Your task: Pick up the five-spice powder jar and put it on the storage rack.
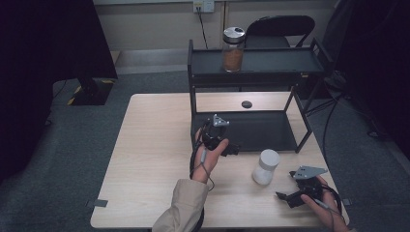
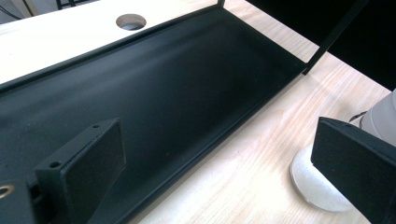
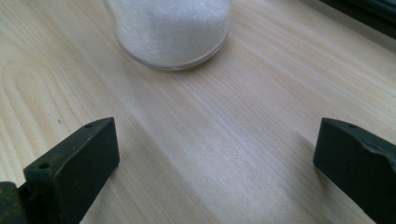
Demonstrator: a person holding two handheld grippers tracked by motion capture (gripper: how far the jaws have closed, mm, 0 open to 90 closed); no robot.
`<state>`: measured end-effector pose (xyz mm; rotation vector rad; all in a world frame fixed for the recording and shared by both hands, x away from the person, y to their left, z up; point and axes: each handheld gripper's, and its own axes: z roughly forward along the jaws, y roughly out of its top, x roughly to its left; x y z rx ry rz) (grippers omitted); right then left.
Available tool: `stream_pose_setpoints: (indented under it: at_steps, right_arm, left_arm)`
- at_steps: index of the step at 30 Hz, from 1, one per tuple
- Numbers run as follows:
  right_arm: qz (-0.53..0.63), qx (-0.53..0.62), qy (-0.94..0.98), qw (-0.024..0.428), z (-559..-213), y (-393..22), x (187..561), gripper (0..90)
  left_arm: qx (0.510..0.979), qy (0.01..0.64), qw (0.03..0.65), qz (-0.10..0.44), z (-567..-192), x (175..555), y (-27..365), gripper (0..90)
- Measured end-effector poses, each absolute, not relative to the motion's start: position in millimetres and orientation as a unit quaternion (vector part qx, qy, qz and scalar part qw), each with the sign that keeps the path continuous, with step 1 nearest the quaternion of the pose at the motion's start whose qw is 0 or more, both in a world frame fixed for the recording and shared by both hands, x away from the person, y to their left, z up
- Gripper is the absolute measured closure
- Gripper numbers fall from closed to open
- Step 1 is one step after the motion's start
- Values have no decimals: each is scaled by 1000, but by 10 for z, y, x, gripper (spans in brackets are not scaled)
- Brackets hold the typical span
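A pale wooden surface (image 1: 150, 159) carried a black two-tier metal shelf rack (image 1: 251, 82) at its far side, with a round cable hole (image 1: 246, 104) in the wood just behind the rack's lower tray. On the upper tier stood a glass jar of brown powder (image 1: 233, 49) with a silver lid, upright and toward the left half of that tier. A second jar, holding white granules (image 1: 265, 167) and capped with a white lid, stood upright on the wood just in front of the rack's lower tray, toward its right end. The left hand-held gripper (image 1: 231, 148) hovered at the front left edge of the lower tray (image 2: 187, 93), its jaws spread wide with nothing between them; in the left gripper view one jaw lay over the tray's dark floor and the other partly covered the white jar. The right hand-held gripper (image 1: 283, 196) sat low near the front right corner of the surface, pointing toward the white jar (near it, though apart), its jaws likewise wide apart and gripping nothing, bare wood grain between them in the right gripper view. A beige sleeve (image 1: 186, 208) covered the left forearm. A black folding chair (image 1: 280, 29) stood behind the rack on grey carpet
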<state>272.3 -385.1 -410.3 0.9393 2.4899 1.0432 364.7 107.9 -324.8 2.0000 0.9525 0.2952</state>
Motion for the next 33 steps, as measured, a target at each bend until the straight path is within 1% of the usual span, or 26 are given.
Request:
stream_pose_setpoints:
  at_steps: [10, 33]
  right_arm:
    - [361, 326, 862, 141, -4103, -3848, 2721, 0]
    - [361, 327, 862, 142, -4103, -3846, 2720, 0]
  left_arm:
    - [804, 387, 436, 119, -3323, 3562, 1160, 22]
    - [804, 400, 425, 112, -3628, 3345, 1359, 22]
